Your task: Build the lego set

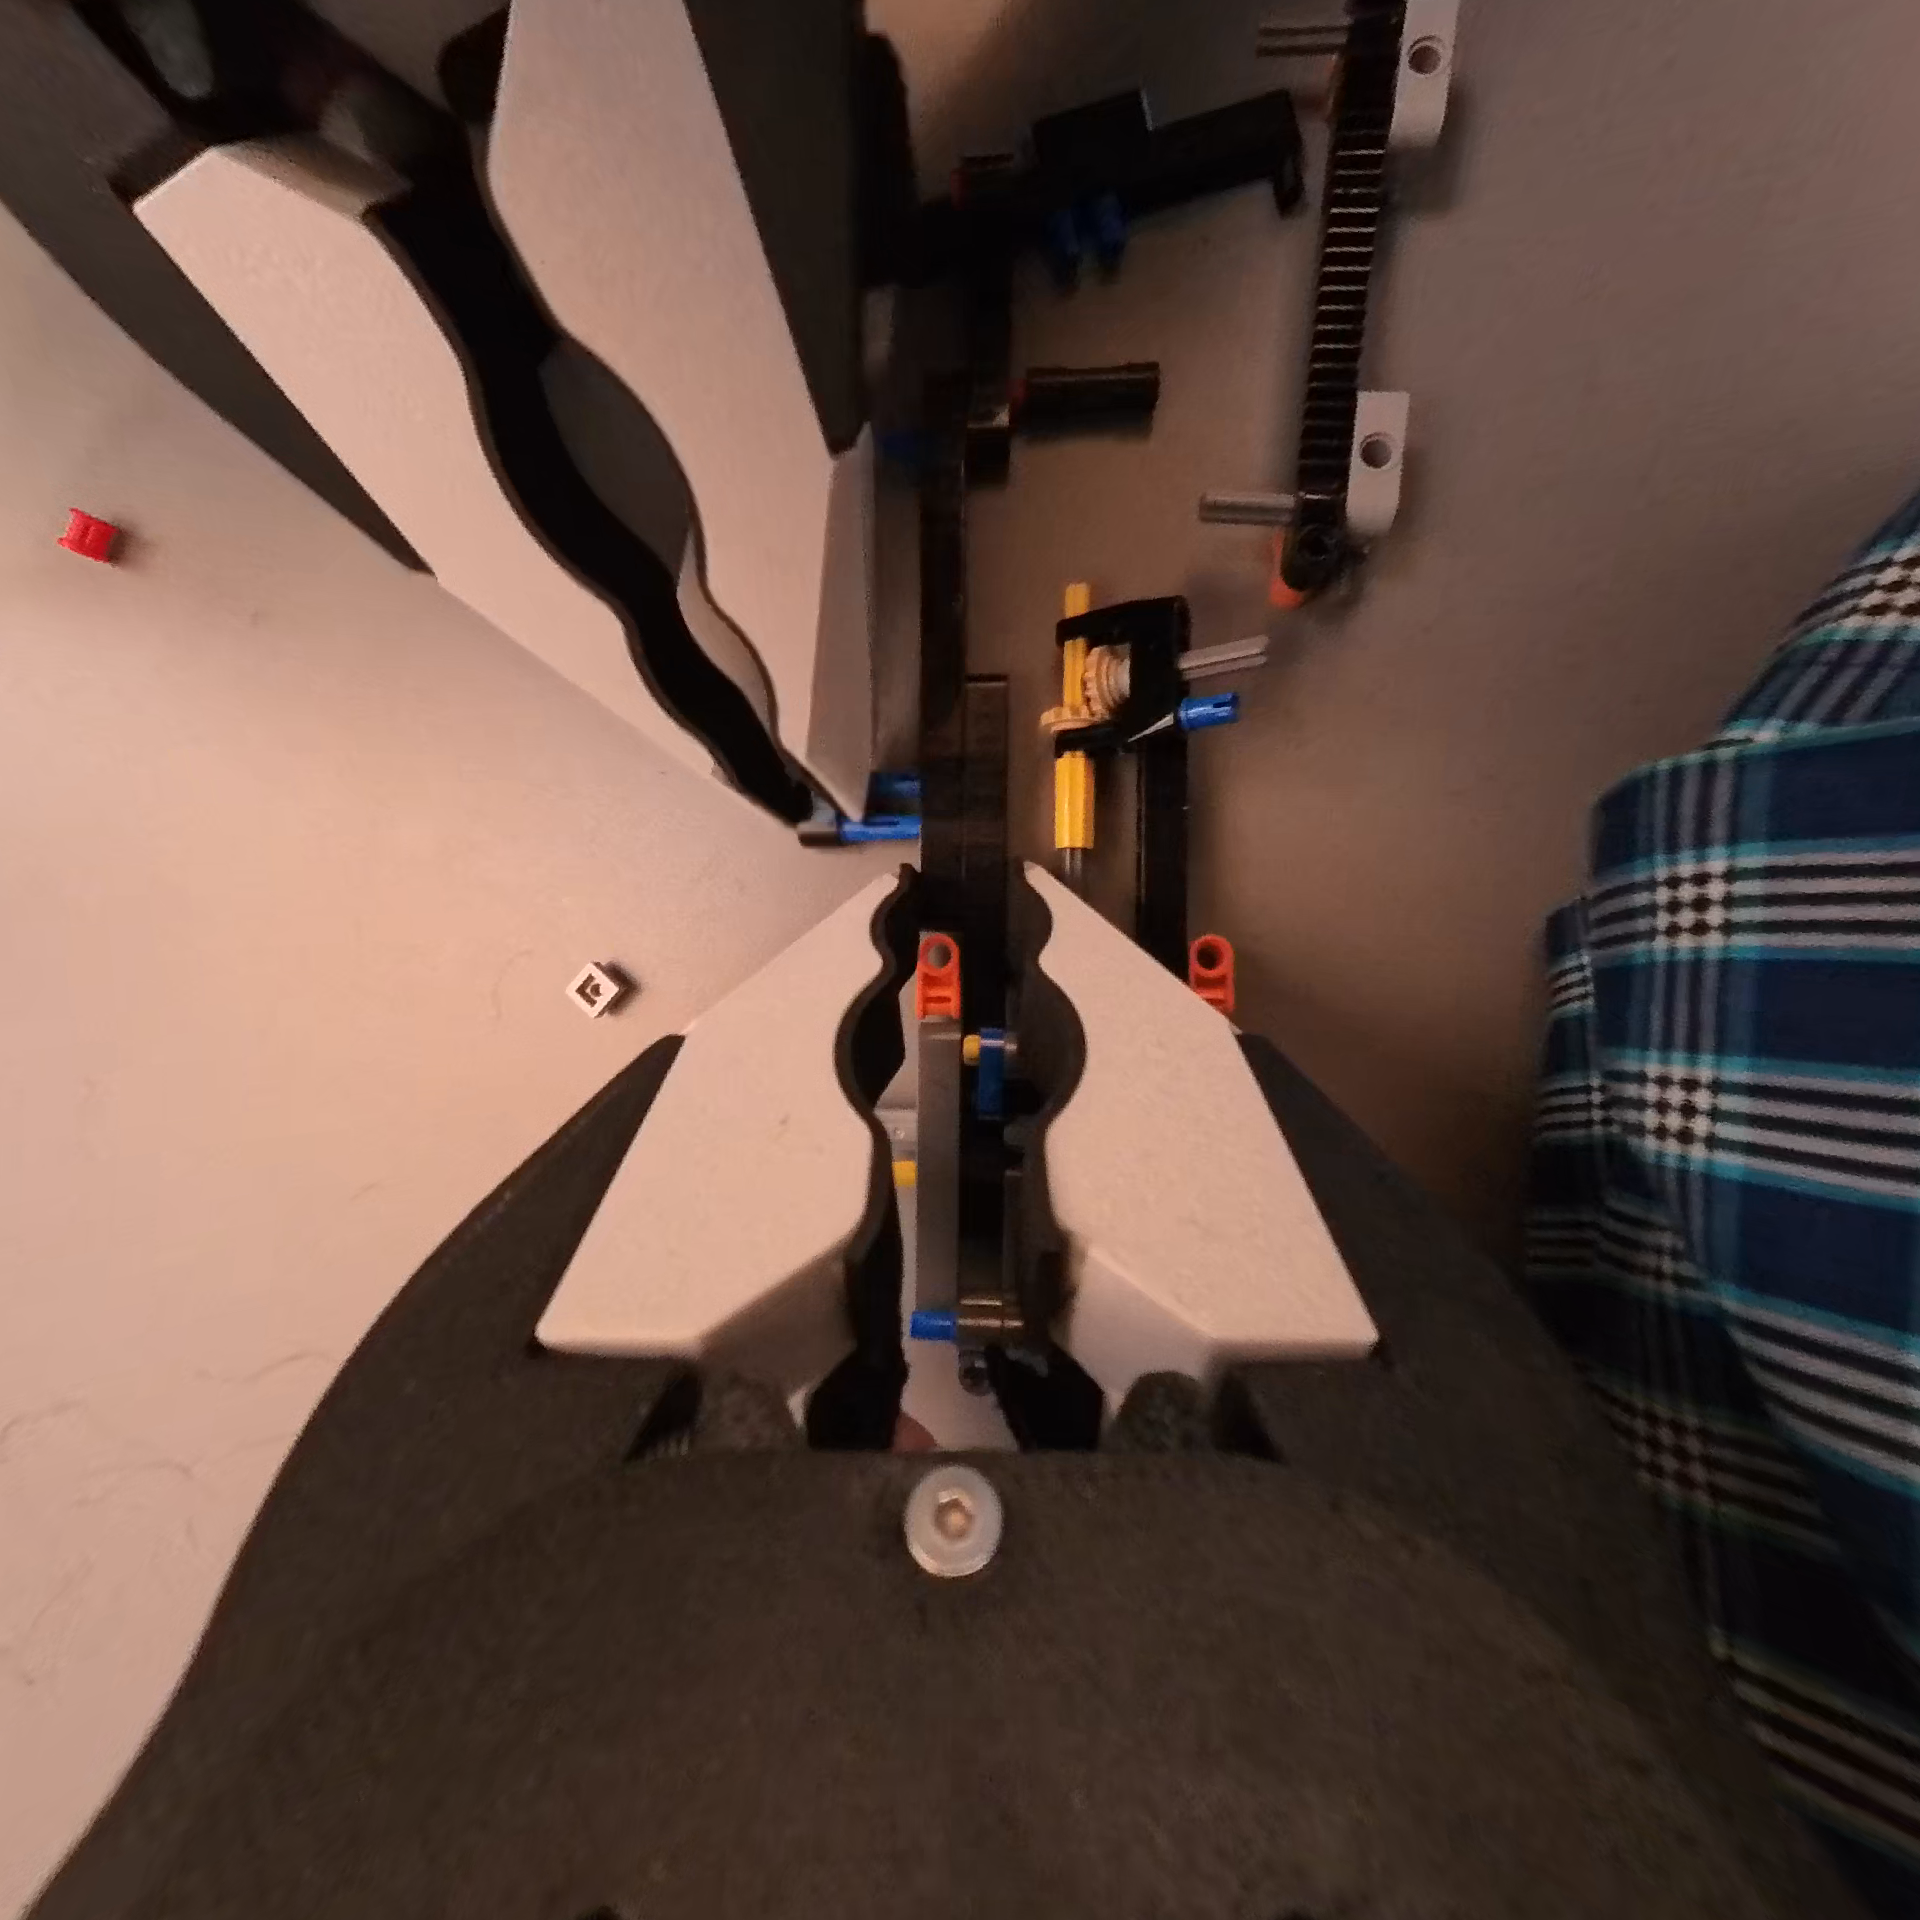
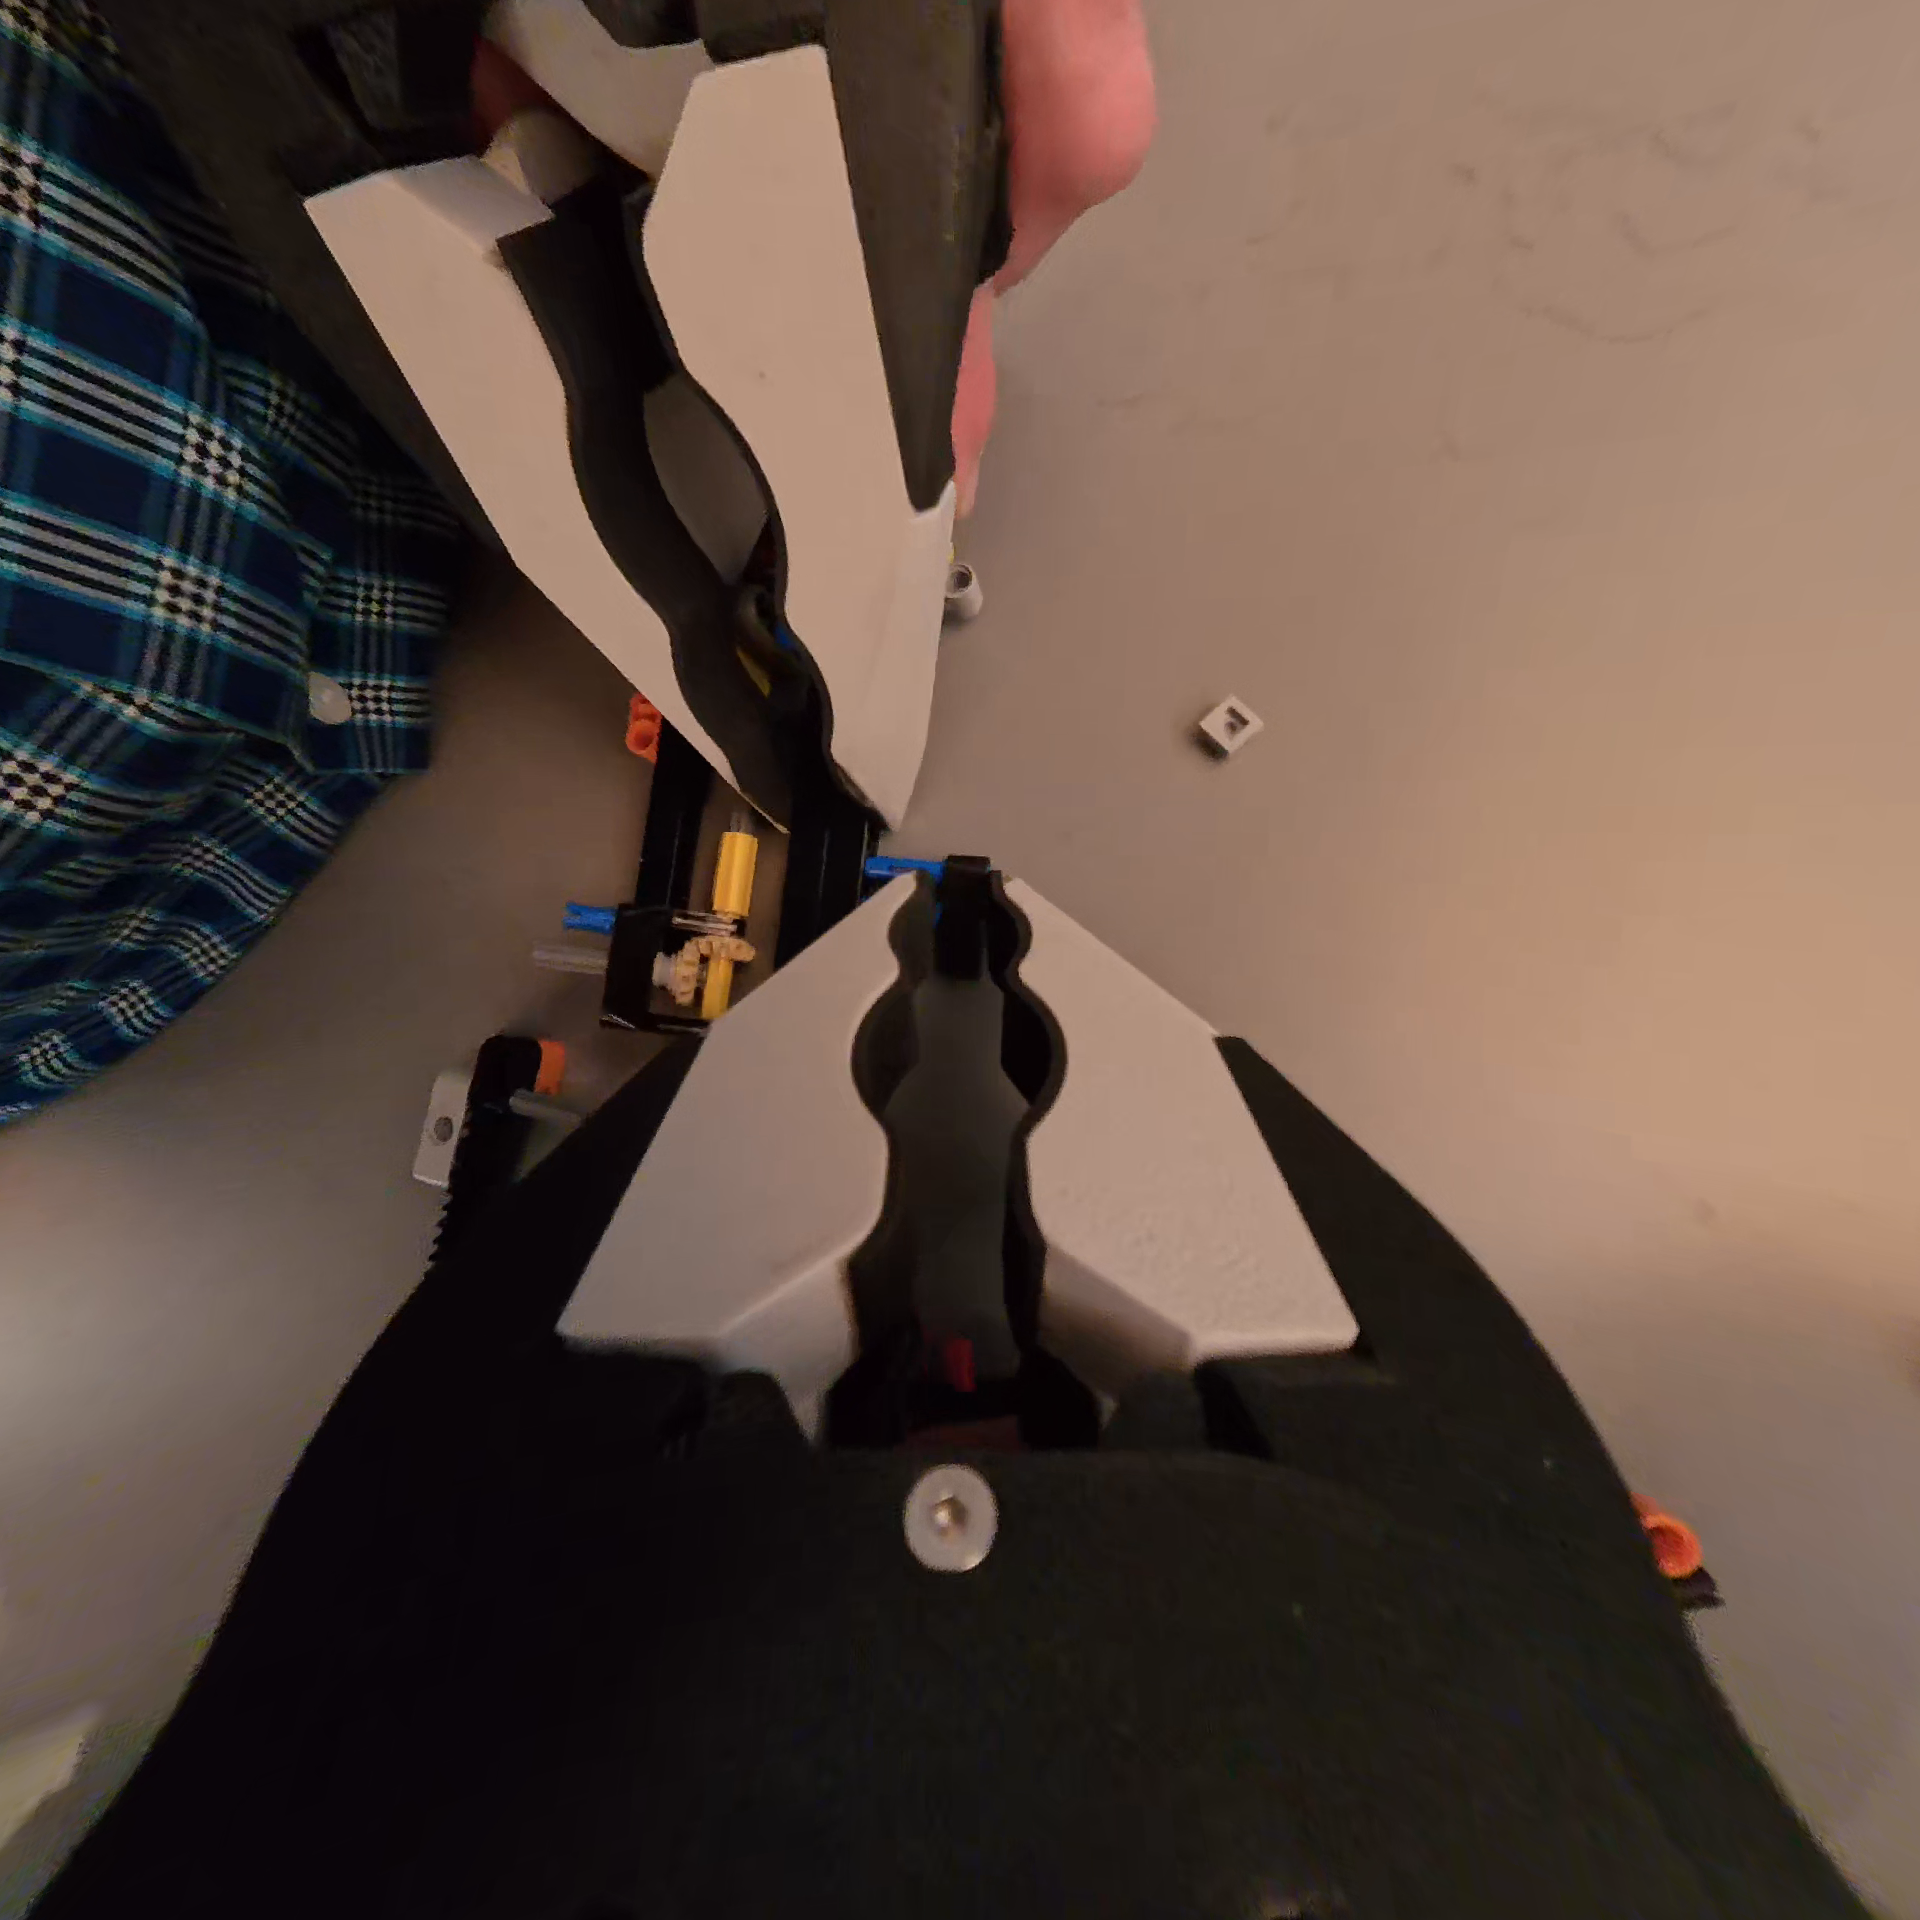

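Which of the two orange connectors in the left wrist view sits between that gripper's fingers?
The orange connector on the held black assembly, framed by the left gripper. The other orange one lies outside the fingers.

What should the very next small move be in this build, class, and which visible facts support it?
Probably ease the right gripper sideways to seat its small black connector on the blue pin jutting from the black frame. The left gripper is clamped on that frame, steadying it, and connector and pin look nearly lined up at the fingertips.
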### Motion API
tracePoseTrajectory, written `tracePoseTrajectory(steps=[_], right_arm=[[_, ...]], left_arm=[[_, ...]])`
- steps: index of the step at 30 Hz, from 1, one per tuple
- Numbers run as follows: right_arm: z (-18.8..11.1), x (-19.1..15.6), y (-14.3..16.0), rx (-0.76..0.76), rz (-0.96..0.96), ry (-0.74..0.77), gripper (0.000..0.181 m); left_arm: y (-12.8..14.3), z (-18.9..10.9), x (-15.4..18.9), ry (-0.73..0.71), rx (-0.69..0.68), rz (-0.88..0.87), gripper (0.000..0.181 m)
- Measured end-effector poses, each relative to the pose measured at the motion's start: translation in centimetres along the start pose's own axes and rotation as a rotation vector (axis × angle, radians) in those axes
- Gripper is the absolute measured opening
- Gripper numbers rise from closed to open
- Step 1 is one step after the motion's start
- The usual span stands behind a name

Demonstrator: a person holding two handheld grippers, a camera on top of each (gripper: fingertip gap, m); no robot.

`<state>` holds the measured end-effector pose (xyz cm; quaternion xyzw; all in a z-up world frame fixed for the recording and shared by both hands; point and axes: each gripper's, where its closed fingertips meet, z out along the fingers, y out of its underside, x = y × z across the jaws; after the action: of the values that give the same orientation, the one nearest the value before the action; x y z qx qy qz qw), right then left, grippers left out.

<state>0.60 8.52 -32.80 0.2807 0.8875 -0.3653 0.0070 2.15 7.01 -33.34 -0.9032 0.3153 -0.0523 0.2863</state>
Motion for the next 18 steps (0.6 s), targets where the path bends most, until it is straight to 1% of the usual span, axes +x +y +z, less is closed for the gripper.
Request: tracePoseTrajectory(steps=[7,18], right_arm=[[-0.16,0.03,0.05,0.032,0.016,-0.006,0.006],[-0.42,-0.3,-0.11,0.11,-0.014,0.039,0.006]], left_arm=[[-0.05,-0.05,-0.01,-0.01,0.002,0.009,0.015],[-0.17,-0.03,0.06,0.019,0.013,-0.023,0.015]])
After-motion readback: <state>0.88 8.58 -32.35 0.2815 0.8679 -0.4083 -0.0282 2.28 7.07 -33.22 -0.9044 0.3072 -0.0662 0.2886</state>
